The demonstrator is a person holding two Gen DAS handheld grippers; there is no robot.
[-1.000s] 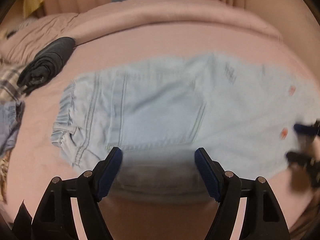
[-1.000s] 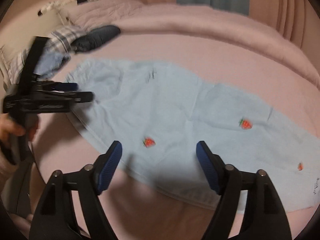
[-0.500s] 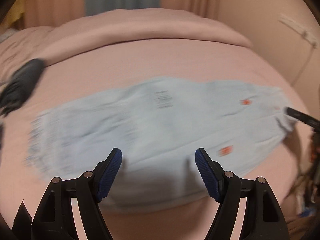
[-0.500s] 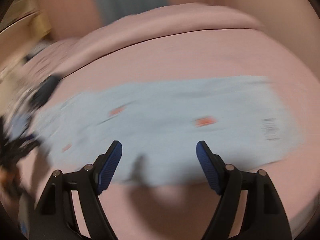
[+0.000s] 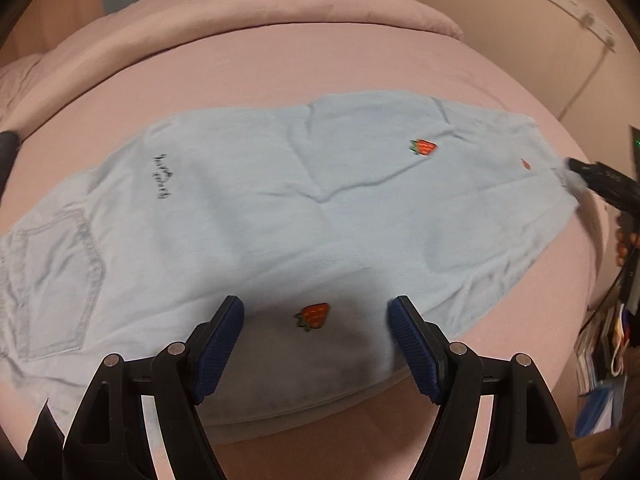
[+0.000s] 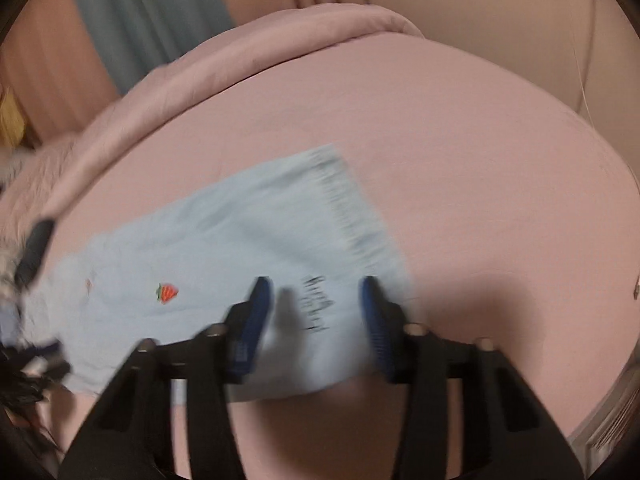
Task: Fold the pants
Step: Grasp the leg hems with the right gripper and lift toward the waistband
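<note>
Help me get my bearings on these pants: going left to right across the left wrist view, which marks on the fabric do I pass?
Back pocket → dark lettering → near strawberry → far strawberry → small red mark → right gripper at the hem of the pants.

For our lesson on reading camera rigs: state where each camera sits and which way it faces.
Left wrist: on the left gripper, looking down its open fingers at the pants on the bed; the right gripper shows at far right.
Right wrist: on the right gripper, jaws closing around the hem end.
Shared: pants, bed.
</note>
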